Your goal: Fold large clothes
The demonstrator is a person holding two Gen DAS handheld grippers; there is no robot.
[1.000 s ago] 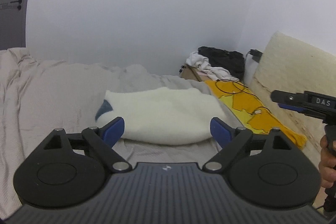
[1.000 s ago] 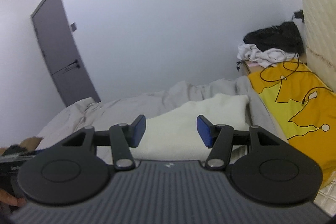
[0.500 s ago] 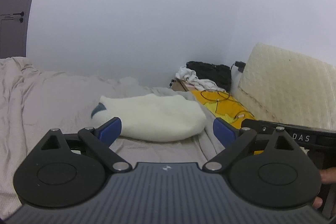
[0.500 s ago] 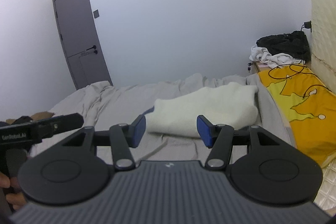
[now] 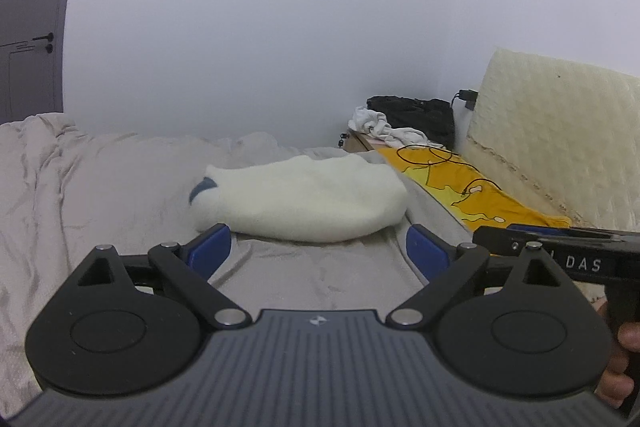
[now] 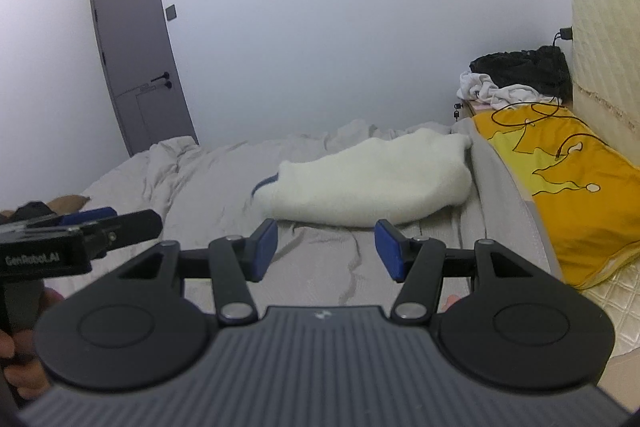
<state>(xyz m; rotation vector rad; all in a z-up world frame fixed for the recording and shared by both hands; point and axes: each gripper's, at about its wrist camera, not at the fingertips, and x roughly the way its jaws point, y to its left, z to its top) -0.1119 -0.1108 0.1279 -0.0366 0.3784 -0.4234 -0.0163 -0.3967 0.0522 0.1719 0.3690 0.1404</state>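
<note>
- Both claws are standing open with nothing between the pads: the left gripper (image 5: 318,253) is spread wide, the right gripper (image 6: 326,249) is about half open, and neither one is touching any cloth.
- Going from the left, the grey bedsheet (image 5: 100,195) is lying wrinkled and bare; the white fleece garment (image 5: 304,201) is resting in the middle of the bed as a thick folded bundle, with a bit of blue lining (image 5: 202,187) showing at its left end.
- To its right, the yellow printed cloth (image 6: 568,183) with a cable on it is lying close beside the bundle, and a padded panel (image 5: 560,131) is leaning behind.
- I am judging that the fold looks nearly finished, so the step in hand is probably tidying or checking it.
- For doing it well, the grippers should be coming low to the near edge and pinching only the top layer at two corners, keeping clear of the sheet and the cable.
</note>
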